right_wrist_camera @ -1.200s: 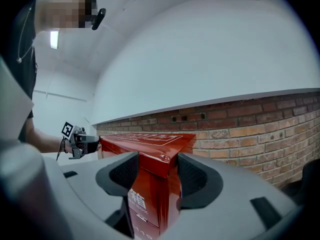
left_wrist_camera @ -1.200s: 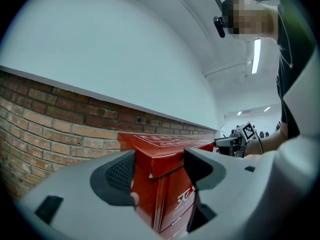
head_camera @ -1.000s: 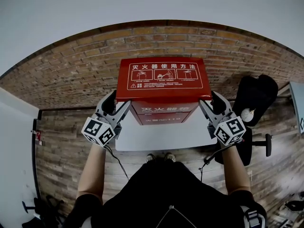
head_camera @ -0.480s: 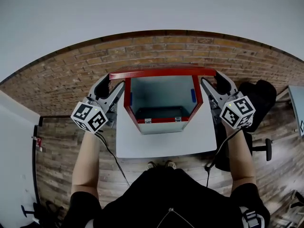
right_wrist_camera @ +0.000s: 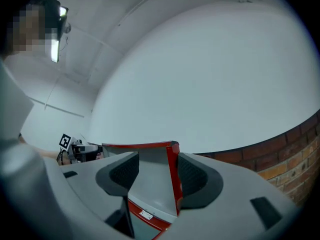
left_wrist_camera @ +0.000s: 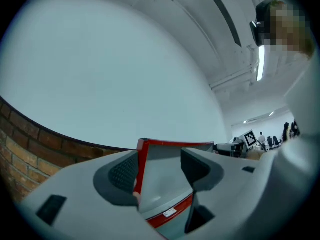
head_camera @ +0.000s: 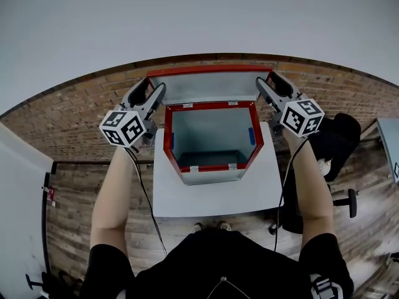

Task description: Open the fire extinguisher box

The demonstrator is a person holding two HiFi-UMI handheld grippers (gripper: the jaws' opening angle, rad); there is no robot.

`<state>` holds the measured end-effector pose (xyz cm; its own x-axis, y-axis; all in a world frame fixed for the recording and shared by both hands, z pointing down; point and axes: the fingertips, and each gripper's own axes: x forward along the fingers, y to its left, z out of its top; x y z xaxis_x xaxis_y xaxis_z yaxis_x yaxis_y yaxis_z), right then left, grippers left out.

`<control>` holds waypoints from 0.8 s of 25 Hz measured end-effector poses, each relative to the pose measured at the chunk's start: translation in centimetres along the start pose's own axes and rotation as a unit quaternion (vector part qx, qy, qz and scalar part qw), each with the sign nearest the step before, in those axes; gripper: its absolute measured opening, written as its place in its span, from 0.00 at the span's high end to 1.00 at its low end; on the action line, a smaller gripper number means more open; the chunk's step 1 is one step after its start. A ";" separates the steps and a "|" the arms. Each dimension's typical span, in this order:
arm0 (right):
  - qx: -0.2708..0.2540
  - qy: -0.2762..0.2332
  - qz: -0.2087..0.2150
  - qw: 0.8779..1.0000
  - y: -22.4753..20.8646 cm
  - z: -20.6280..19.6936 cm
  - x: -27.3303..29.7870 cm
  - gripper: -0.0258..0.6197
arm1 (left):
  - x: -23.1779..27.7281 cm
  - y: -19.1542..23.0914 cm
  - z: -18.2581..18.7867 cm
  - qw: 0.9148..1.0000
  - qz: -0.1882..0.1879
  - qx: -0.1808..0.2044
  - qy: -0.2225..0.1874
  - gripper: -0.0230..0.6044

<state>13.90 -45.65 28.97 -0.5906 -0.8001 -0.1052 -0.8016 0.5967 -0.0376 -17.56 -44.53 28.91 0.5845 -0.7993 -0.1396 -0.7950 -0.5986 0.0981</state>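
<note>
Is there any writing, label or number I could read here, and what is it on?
No text is readable in any view.
White stickers on the fire extinguisher box's red rim: too small to read.
Left gripper, jaws closing with the lid's edge between them, and right gripper: their cubes bear only black-and-white square patterns, no words.

Head view steeply down onto box (head_camera: pixel 215 167), gripper views close, sharing lid (left_wrist_camera: pixel 162 171)
</note>
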 end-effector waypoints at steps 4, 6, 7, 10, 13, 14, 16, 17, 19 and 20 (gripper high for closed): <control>0.016 0.005 -0.008 1.000 -1.6 0.1 2.4 0.57 | 2.3 1.8 0.0 1.000 0.008 -0.007 0.013 0.46; 0.020 0.005 -0.007 1.000 -2.2 0.0 3.5 0.57 | 3.3 2.5 -0.2 1.000 0.013 -0.004 0.020 0.46; 0.019 0.005 -0.007 1.000 -2.6 -0.1 4.0 0.57 | 3.7 2.8 -0.3 1.000 0.015 -0.003 0.024 0.46; 0.016 0.005 -0.011 1.000 -3.4 -0.6 5.1 0.57 | 4.8 3.6 -0.5 0.999 0.022 -0.010 0.031 0.46; 0.015 0.006 -0.016 1.000 -3.9 -0.8 5.9 0.57 | 5.5 4.2 -0.8 0.999 0.028 -0.011 0.036 0.46; 0.015 0.006 -0.017 1.000 -4.0 -0.8 6.2 0.57 | 5.7 4.4 -0.8 0.999 0.030 -0.011 0.037 0.46; 0.017 0.006 -0.019 1.000 -4.2 -0.9 6.5 0.57 | 5.9 4.6 -0.9 0.999 0.032 -0.011 0.038 0.46; 0.018 0.007 -0.020 1.000 -4.2 -1.0 6.6 0.57 | 6.0 4.7 -1.0 0.999 0.033 -0.012 0.038 0.46; 0.018 0.007 -0.022 1.000 -4.4 -1.1 6.9 0.57 | 6.2 4.9 -1.1 0.999 0.036 -0.013 0.039 0.46; 0.018 0.007 -0.023 1.000 -4.4 -1.1 7.0 0.57 | 6.4 5.1 -1.2 0.998 0.036 -0.013 0.039 0.46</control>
<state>13.21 -53.99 29.48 -0.5553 -0.8269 -0.0890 -0.8237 0.5616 -0.0779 -17.69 -52.70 29.65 0.5369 -0.8419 -0.0544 -0.8321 -0.5390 0.1303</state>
